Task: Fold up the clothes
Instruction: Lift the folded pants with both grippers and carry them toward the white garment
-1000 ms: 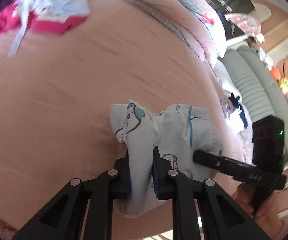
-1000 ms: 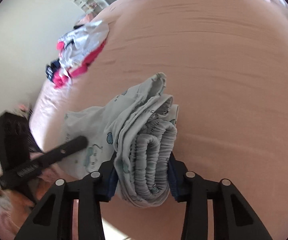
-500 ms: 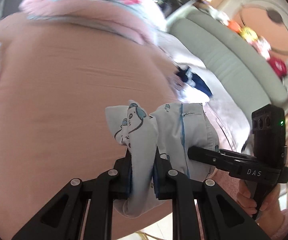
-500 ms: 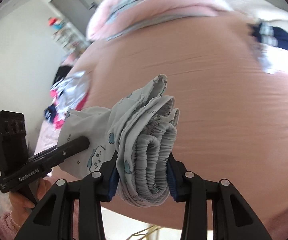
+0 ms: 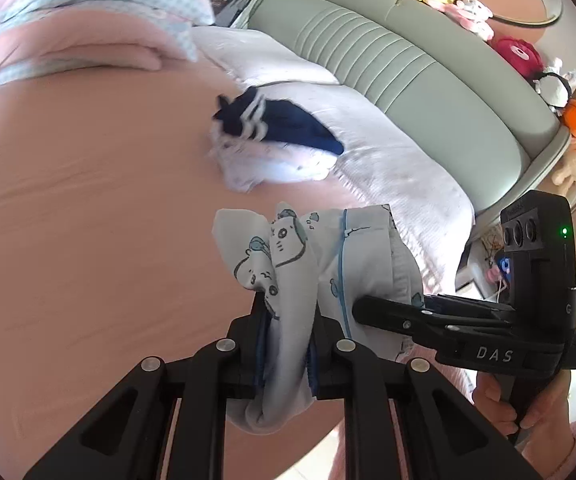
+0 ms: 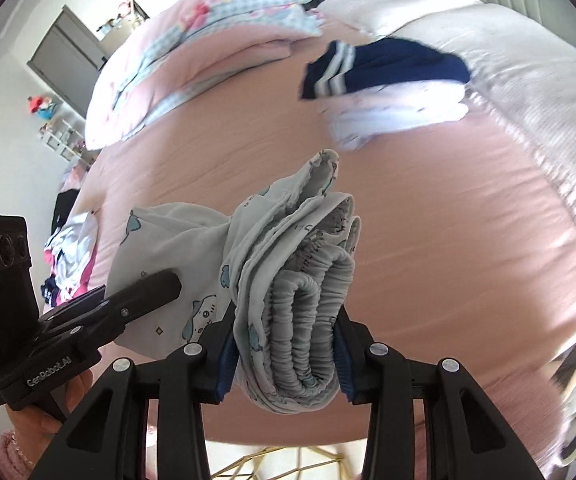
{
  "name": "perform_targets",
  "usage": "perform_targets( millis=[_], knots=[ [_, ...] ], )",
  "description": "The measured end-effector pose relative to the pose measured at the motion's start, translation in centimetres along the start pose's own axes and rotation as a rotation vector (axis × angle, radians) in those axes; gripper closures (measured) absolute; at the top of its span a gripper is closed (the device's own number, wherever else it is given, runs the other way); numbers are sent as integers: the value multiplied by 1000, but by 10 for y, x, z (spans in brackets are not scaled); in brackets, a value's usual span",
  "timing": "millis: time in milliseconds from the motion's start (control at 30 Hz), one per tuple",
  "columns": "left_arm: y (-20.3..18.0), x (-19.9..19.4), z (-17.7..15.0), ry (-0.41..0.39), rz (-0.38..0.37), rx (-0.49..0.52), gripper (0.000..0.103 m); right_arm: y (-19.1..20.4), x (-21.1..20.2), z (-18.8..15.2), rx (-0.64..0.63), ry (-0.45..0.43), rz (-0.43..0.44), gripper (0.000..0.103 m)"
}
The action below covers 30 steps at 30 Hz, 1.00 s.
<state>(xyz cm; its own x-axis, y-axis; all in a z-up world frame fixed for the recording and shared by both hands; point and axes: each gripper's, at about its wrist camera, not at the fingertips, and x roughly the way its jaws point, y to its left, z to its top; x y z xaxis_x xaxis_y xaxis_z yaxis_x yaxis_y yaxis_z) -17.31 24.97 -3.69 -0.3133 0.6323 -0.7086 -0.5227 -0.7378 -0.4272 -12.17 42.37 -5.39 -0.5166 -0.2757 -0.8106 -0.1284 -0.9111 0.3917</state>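
A folded pale blue garment with cartoon prints (image 5: 284,268) hangs between both grippers above the pink bed. My left gripper (image 5: 286,340) is shut on one bunched end of it. My right gripper (image 6: 288,344) is shut on the other end, where the thick gathered waistband (image 6: 303,312) is rolled between the pads. In the left wrist view the right gripper's finger (image 5: 399,316) reaches in from the right. In the right wrist view the left gripper's finger (image 6: 144,292) comes in from the left. A stack of folded clothes with a navy striped piece on top (image 5: 276,128) (image 6: 383,68) lies ahead near the pillow.
The pink bedsheet (image 5: 88,220) spreads below. A pink quilt (image 5: 68,20) lies at the head, with a white pillow (image 5: 387,140) and a green padded headboard (image 5: 427,72) bearing plush toys (image 5: 515,52). Unfolded clothes (image 6: 72,256) are heaped at the bed's far left edge.
Both grippers have swung together across the bed with the garment held between them. The heap of unfolded clothes has left the left wrist view; the folded stack and headboard have come into view.
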Motion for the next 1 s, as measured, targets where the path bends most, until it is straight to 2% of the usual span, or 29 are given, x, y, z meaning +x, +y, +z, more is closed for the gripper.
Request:
perform_targets(
  millis=[133,267,500,667,767,867,900,933,1000],
  knots=[
    [-23,18,50,-34,-10,34,89,-25,-18,42,-33,-33,-22,63],
    [-35,39,109,-90,-26,20,89,-47,-36,101,-59,-81,-46,63],
    [-17,75,185,-166,-27,-36,89,-88,-35,197,-64,-129,-44,62],
    [11,124,207,-169,-1,-88,89,-113,8,242,-56,-109,-29,62],
    [35,159,211,-149,2,-121,89,-129,47,257,-72,-83,-24,62],
    [61,202,205,-52,35,-147,87,-154,99,259,-68,0,-31,62],
    [68,209,202,-27,34,-158,84,-165,110,258,-44,10,-16,60],
    [73,208,201,-28,14,-167,84,-173,110,258,-14,1,27,56],
    [78,195,201,-54,-3,-169,82,-184,97,258,39,-36,99,56]
  ],
)
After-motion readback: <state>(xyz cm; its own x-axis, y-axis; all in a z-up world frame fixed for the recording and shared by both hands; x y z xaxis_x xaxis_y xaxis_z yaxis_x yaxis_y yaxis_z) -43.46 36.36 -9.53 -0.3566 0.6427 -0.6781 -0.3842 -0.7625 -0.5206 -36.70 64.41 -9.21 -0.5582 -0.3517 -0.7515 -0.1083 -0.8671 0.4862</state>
